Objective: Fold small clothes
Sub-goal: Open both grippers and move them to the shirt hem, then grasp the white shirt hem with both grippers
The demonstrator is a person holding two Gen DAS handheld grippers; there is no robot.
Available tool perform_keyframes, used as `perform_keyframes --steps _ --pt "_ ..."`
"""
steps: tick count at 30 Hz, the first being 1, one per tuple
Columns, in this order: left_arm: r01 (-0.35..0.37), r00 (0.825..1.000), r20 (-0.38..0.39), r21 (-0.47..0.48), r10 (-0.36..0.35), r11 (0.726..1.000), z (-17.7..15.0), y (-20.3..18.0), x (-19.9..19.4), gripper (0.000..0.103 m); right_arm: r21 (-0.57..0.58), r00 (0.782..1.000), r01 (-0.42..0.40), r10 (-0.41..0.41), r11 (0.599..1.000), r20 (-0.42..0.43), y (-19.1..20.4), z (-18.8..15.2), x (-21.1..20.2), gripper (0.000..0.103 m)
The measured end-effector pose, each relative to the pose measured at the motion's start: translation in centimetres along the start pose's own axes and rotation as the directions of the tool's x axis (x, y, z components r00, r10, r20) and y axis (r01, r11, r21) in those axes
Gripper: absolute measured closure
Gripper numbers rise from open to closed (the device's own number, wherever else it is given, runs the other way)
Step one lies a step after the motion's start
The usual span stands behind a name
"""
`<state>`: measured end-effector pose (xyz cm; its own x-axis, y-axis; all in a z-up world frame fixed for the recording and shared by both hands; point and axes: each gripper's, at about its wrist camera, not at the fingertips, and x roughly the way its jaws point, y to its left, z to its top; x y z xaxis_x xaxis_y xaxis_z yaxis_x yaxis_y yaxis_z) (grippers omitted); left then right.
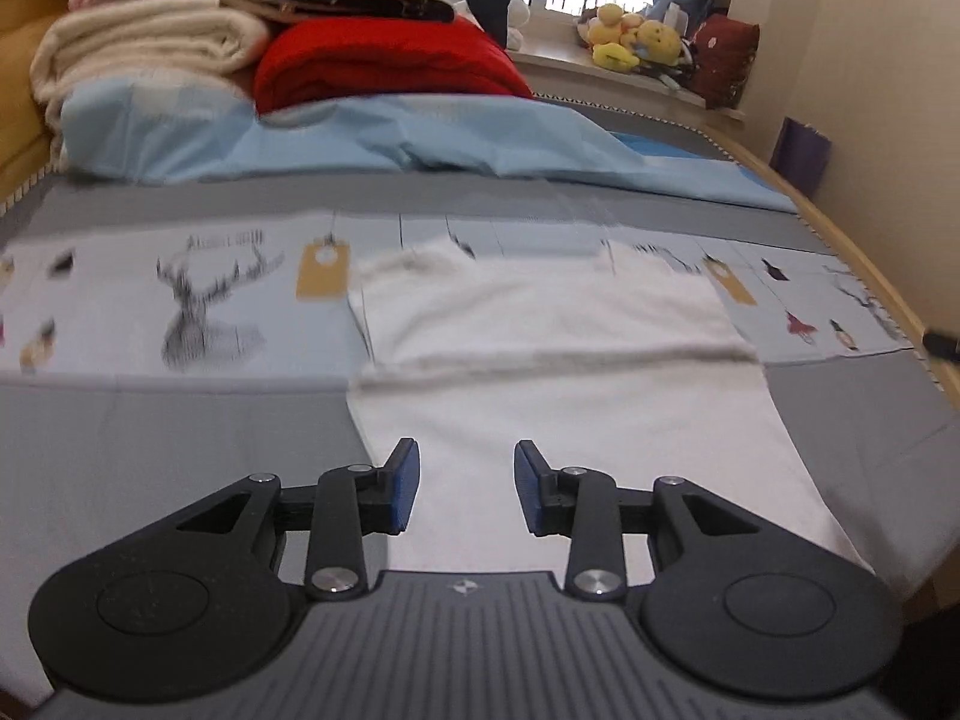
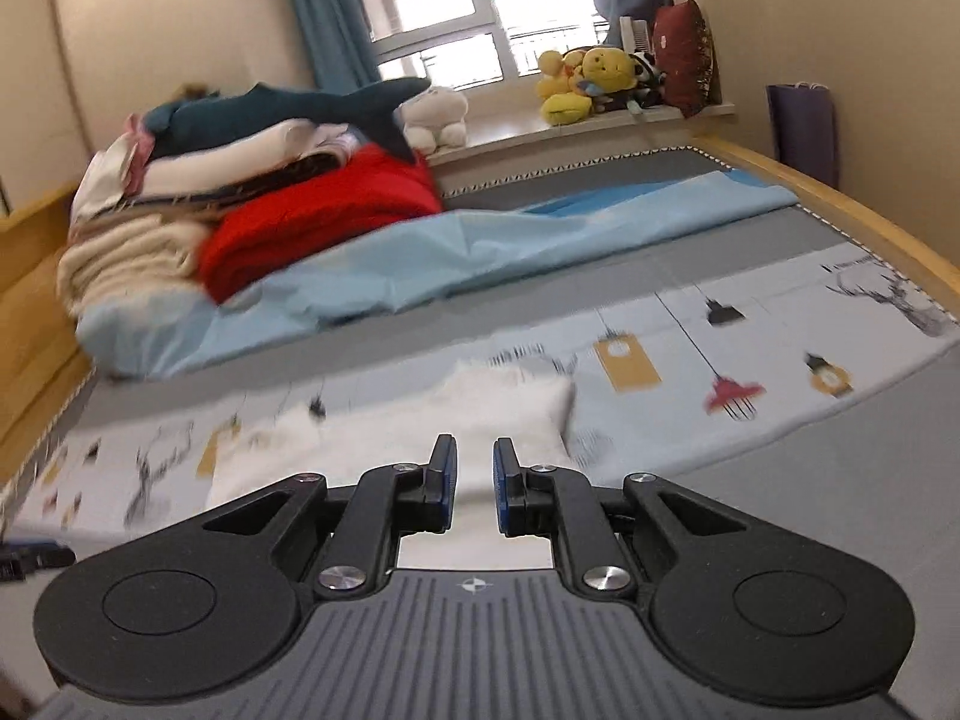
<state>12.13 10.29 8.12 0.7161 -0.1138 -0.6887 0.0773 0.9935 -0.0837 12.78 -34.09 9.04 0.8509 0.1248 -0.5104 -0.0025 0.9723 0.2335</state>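
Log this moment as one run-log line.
white garment: flat on bed, one fold in | left gripper: jaws open, empty | right gripper: jaws slightly apart, empty

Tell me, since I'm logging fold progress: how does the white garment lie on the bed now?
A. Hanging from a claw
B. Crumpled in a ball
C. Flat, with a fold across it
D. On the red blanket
C: the white garment lies flat on the bed, a fold ridge crossing it.

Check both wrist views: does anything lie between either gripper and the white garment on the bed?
Nothing visible does. The left gripper and right gripper are both empty, directly above the white garment, with only air between.
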Motion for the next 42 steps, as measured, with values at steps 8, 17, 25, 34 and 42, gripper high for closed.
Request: perform_keyframes --steps 8,17,25,34,42 --pt "-0.016 0.990 -0.140 -0.273 -0.023 0.962 -7.1 3.9 1.1 0.089 0.062 0.985 0.071 -0.060 0.996 -0.162 -3.9 -7.8 -1.4 0.090" --pt "-0.054 0.971 -0.239 -0.338 -0.030 0.940 -8.8 5.6 2.5 0.088 0.093 0.941 0.136 -0.100 0.986 -0.324 -5.9 -11.4 1.1 0.090" --pt "-0.143 0.938 -0.345 -0.330 0.022 0.933 -10.4 6.6 4.7 0.072 0.073 0.909 0.161 -0.119 0.984 -0.400 -7.2 -12.9 2.5 0.080" --pt "-0.189 0.898 -0.437 -0.289 0.046 0.938 -11.4 6.5 7.0 0.072 0.011 0.854 0.203 -0.171 0.979 -0.492 -6.9 -14.3 5.4 0.068" --pt "-0.147 0.913 -0.407 -0.248 0.034 0.958 -11.3 5.4 6.2 0.097 -0.011 0.856 0.177 -0.160 0.984 -0.491 -6.8 -14.7 5.5 0.097"
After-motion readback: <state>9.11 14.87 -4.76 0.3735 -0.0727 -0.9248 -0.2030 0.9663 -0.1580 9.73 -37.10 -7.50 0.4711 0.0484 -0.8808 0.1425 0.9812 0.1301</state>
